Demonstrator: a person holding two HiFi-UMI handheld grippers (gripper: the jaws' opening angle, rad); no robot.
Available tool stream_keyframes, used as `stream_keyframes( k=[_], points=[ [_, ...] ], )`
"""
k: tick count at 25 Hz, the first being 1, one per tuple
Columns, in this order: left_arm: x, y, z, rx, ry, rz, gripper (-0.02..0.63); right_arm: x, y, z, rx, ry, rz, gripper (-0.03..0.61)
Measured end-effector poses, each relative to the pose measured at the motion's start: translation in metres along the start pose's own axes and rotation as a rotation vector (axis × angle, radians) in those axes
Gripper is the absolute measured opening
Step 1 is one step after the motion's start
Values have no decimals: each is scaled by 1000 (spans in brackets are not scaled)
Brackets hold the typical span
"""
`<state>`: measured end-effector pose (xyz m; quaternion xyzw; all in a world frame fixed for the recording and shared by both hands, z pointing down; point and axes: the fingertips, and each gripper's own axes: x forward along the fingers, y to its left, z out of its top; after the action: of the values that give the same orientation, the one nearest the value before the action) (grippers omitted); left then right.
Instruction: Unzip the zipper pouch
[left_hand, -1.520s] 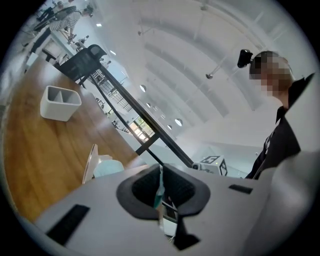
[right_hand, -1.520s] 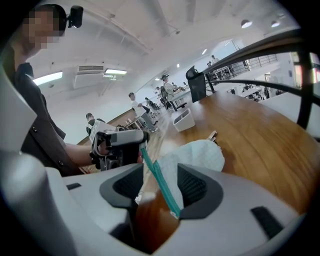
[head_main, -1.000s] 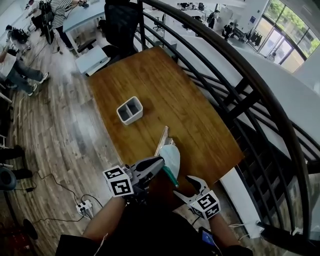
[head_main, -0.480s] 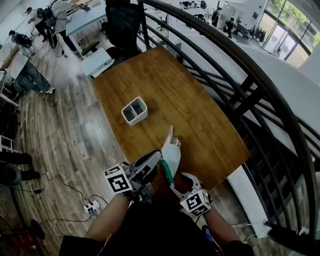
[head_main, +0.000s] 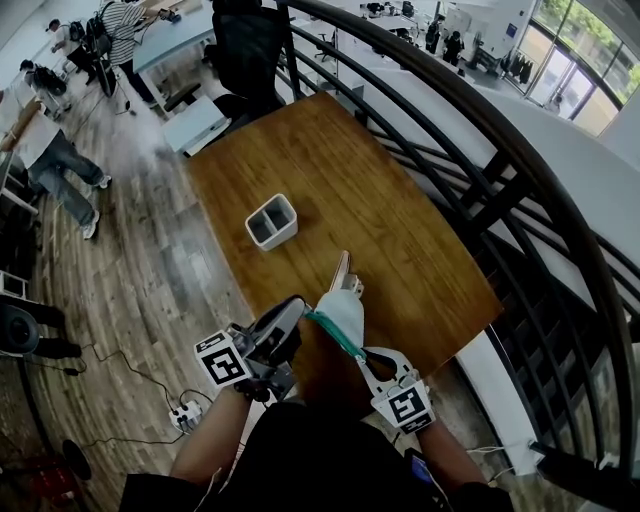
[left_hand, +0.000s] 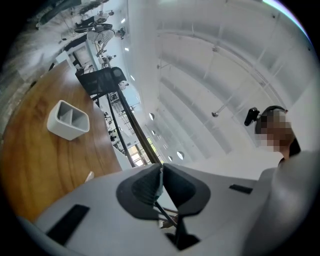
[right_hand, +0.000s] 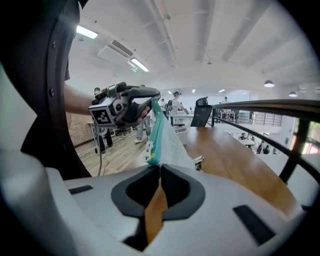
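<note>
Pouch (head_main: 342, 312): hung in the air over the 6 o'clock edge of the table, stretched between both tools.
Zipper (head_main: 328, 332): the teal band looked shut along its visible length; the slider could not be made out.
Left gripper (head_main: 298, 310): clamped on the 9 o'clock end of the pouch.
Right gripper (head_main: 363, 356): jaws closing on the 5 o'clock end.
Progress: grips set; unzipping judged not yet begun.
Table (head_main: 340, 160): carried a divided box (head_main: 271, 221) at 11 o'clock, well apart.

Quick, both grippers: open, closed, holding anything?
Left gripper: closed, holding one end of the pouch.
Right gripper: jaws closing on the pouch's teal zipper edge, which sits between them.
</note>
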<state>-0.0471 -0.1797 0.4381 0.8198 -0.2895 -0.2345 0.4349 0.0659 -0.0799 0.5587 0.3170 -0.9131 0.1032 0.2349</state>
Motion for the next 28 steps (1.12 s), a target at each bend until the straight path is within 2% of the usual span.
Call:
stream_keyframes(
  k=[5,8,10,13,16,19,24,28],
  points=[
    [-12,-2,4,-9,-1,12,28,-18,-13,28,25,-84,38,9],
    [-20,-4,2,-3,12,26,28,-25,-10,34,47,-69,103,10],
    [-25,6,-4,9,37,68,28,-23,-9,27,38,-30,129,11],
    [-31,26,-13,16,63,142,28,-16,-14,13,32,9,129,11],
    [-36,41,-8,-13,32,181,28,-11,-23,10,62,-4,100,14],
    [-39,52,-3,-8,28,219,28,-7,-23,14,67,-9,96,26],
    [-38,59,-2,-7,29,242,28,-5,-20,15,79,-14,128,82],
    [-35,63,0,-11,31,249,28,0,-13,5,66,-4,154,223]
  ],
)
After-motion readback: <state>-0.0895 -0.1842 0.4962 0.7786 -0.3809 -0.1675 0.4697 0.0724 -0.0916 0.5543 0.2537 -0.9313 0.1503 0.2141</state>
